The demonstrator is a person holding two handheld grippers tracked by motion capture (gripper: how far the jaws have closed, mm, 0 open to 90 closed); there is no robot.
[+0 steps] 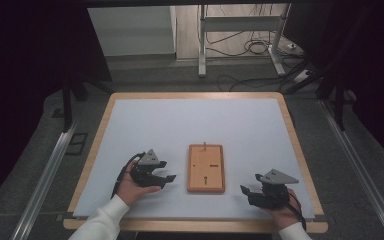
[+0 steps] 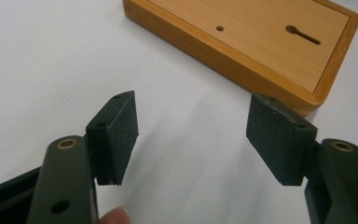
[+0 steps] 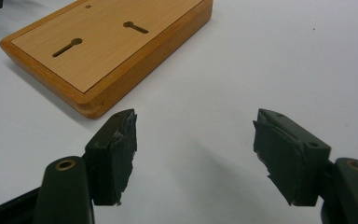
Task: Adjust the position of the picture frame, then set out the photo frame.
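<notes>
A flat wooden board [image 1: 206, 168] with keyhole slots lies face up on the white mat [image 1: 190, 125], near the front middle. My left gripper [image 1: 170, 178] rests just left of the board, pointing at its near left side; its jaws stand wide apart with nothing between them. In the left gripper view the board [image 2: 261, 42] lies just beyond the gripper [image 2: 192, 135]. My right gripper [image 1: 244, 190] sits to the board's right near the front edge, open and empty. Ahead and to the left of the right gripper [image 3: 195, 154] is the board's corner [image 3: 107, 56].
The mat lies on a wood-rimmed table [image 1: 300, 150]. Beyond the table stand a metal stand [image 1: 202, 45] and loose cables [image 1: 250, 47] on the floor. Metal rails [image 1: 45, 175] run along both sides.
</notes>
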